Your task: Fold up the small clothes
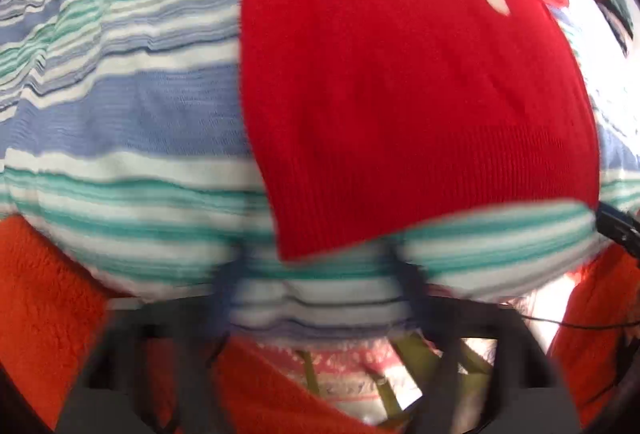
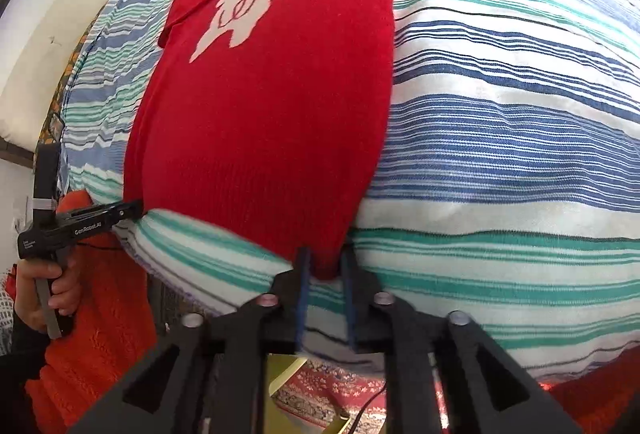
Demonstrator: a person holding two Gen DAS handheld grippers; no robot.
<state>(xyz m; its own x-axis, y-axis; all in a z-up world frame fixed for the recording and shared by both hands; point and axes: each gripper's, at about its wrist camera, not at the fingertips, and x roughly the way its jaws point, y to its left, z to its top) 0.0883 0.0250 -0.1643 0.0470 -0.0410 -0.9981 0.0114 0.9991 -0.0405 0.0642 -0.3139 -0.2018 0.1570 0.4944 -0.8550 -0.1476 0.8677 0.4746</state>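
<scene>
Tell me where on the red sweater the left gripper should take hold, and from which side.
Grip the red sweater at its near hem corner on the left, coming in low from the near edge of the striped bedcover. The hem lies flat and reaches that edge, so a finger could probably slip under it. The right gripper already brackets the other hem corner; the left gripper sits right by the free one.

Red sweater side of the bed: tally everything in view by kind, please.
Red sweater: 1
Striped bedcover: 1
Tongs: 2, left tongs and right tongs
Total: 4
</scene>
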